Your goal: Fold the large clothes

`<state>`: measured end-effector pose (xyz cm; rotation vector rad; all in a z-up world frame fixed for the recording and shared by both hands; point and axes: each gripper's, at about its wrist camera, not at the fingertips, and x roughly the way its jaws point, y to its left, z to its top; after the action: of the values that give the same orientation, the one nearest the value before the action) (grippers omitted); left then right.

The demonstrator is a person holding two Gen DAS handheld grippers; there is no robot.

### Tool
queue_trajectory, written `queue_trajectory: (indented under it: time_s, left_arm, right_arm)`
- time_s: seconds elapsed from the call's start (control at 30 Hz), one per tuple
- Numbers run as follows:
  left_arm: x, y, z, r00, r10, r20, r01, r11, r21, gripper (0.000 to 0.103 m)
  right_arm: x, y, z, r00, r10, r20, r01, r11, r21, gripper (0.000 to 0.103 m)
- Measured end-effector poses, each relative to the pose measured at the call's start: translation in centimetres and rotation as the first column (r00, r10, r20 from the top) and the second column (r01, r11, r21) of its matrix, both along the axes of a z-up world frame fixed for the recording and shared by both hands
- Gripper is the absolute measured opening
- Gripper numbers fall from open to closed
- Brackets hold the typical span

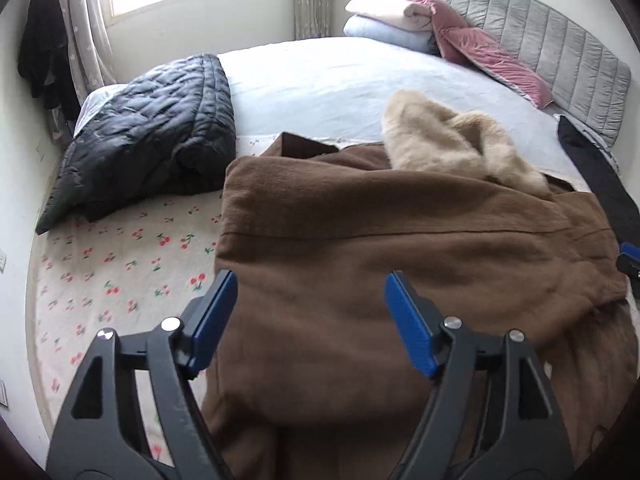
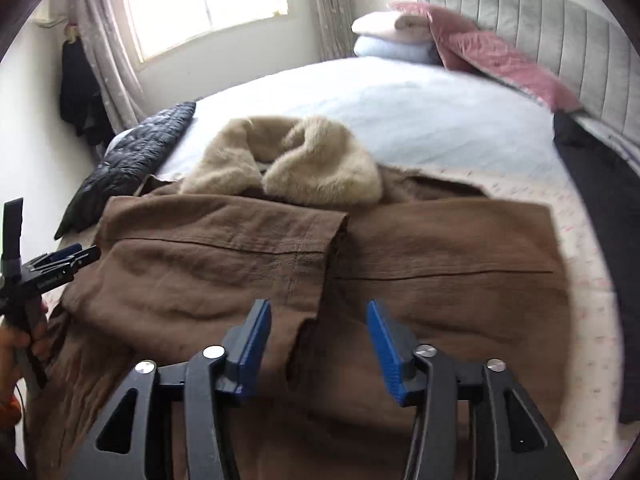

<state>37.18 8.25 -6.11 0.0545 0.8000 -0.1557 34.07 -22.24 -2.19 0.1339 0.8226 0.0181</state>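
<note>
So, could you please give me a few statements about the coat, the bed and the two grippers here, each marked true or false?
1. The brown coat has a beige fur collar. True.
2. The left gripper grips the coat. False: it is open, nothing between its pads.
3. A dark quilted jacket lies folded beside the coat. True.
4. The right gripper is shut. False: it is open above the coat.
</note>
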Motion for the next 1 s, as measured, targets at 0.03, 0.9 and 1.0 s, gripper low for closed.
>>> queue_trajectory:
  time_s: [0.03, 0.9, 1.0]
  left_arm:
    - [-1.4, 0.0, 0.8, 1.0, -0.004, 0.006, 0.004, 1.0, 0.0, 0.078]
    - [-27.3, 8.0, 5.1, 0.994, -0.028, -0.102, 0.012, 0.989, -0.15, 0.101]
    - [-27.9, 9.2, 3.5, 0.99, 0.002, -0.14, -0.022, 0.99, -0.142, 0.101]
  right_arm:
    - [-1.5, -0.2, 1.2, 1.0, -0.001, 0.016, 0.001, 1.0, -0.014, 0.063]
    - [-31.0, -0.1, 4.2, 0.999, -0.047, -0.012, 0.048, 0.996, 0.072, 0.09]
    - [-33.0, -2.1, 2.9, 0.997, -0.063, -0.043, 0.068, 0.991, 0.118, 0.09]
